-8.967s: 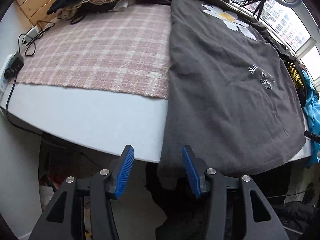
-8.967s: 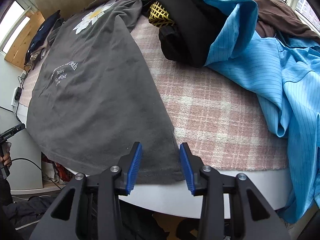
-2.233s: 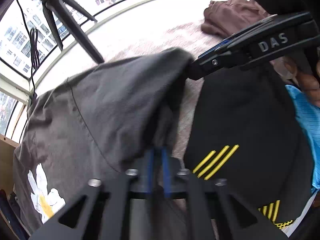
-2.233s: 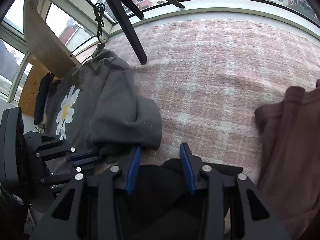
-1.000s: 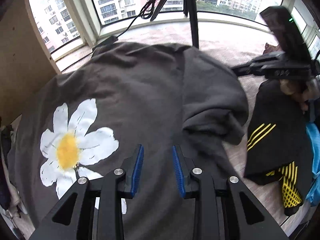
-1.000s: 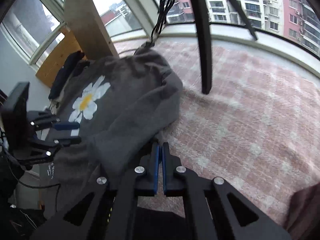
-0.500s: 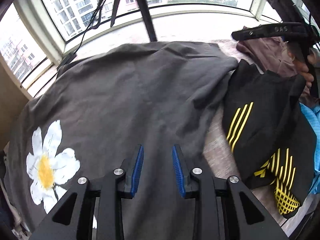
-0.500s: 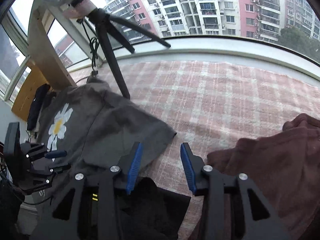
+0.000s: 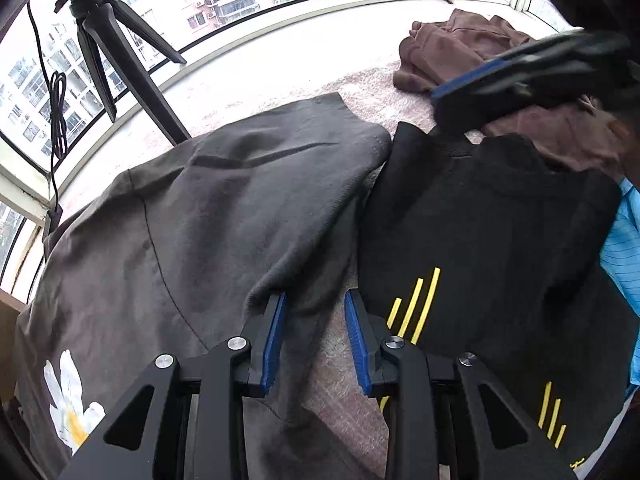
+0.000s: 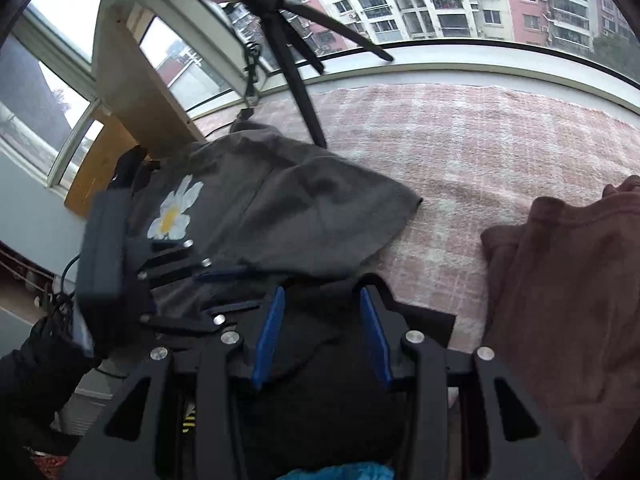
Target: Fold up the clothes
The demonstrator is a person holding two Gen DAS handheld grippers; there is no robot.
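Grey cotton, printed with a white-and-yellow daisy, made up the T-shirt [image 9: 208,216] that was spread over the pink plaid blanket [image 10: 480,152] covering the table, its right sleeve [image 9: 312,168] laid outward and touching a black garment with yellow stripes [image 9: 480,240]. The left gripper [image 9: 314,332] was held with its blue pads parted and nothing clamped, a fold of the grey sleeve's lower edge lying just between and beside them. The right gripper [image 10: 320,328] was likewise seen released, poised above the black garment's collar with no cloth pinched. The step in hand was judged to be the taking up of the sleeve for a fold inward across the body; whether the sleeve was being laid out or gathered could not be settled. A clean pinch on the sleeve edge alone would be called for, without the blanket being caught beneath. Close by, a crumpled brown garment [image 9: 480,52] and a light blue striped shirt [image 9: 624,264] were piled at the right, and a black tripod [image 9: 120,64] stood on the sill at the shirt's far edge. The black garment, pressed against the sleeve, was judged the likeliest thing to be dragged along.
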